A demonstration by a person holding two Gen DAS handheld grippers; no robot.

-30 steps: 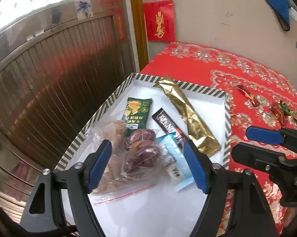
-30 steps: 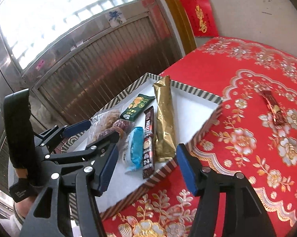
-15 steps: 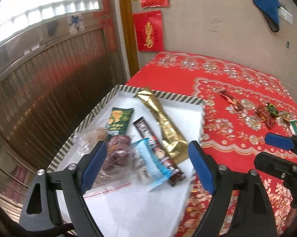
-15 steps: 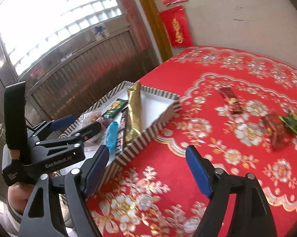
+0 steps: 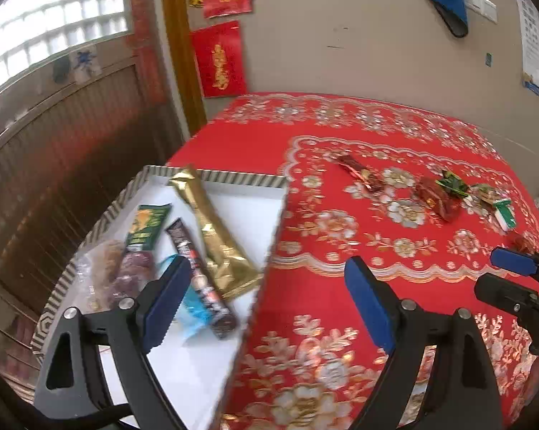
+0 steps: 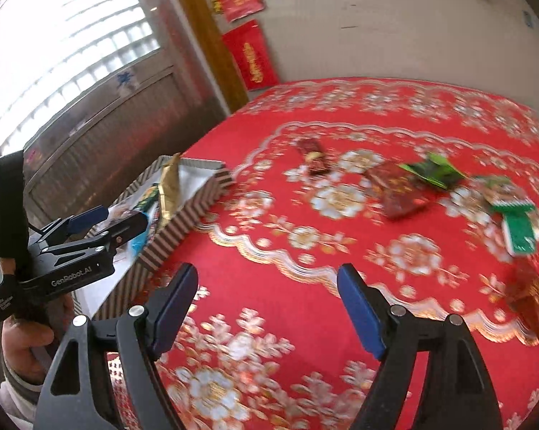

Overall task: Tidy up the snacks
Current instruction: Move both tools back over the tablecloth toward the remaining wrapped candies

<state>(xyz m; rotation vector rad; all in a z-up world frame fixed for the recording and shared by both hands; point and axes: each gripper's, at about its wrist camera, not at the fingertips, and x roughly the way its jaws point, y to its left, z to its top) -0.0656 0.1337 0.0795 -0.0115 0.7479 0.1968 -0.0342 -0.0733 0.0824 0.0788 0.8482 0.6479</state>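
A striped box [image 5: 233,178] with a white floor holds a gold pouch [image 5: 215,229], a dark bar [image 5: 198,276], a green packet [image 5: 147,225], a blue packet [image 5: 194,308] and a clear bag of dried fruit [image 5: 126,272]. My left gripper [image 5: 264,268] hangs open over the box's right wall with nothing between its pads. My right gripper [image 6: 267,272] stands open and empty above the red flowered cloth. Beyond it lie a dark red candy [image 6: 314,159], a red packet [image 6: 398,190], a green wrapper [image 6: 432,170] and a green-white packet [image 6: 516,225].
Another red packet [image 6: 531,297] lies near the cloth's right edge. A person's hand [image 6: 22,337] holds the left gripper [image 6: 124,216] beside the box. A brown ribbed door [image 5: 54,165] stands left of the table and a beige wall [image 5: 341,36] behind it.
Both views have swung right, away from the box and toward the loose snacks on the cloth. Both pairs of jaws stand wider than before. The snacks in the box lie as they did.
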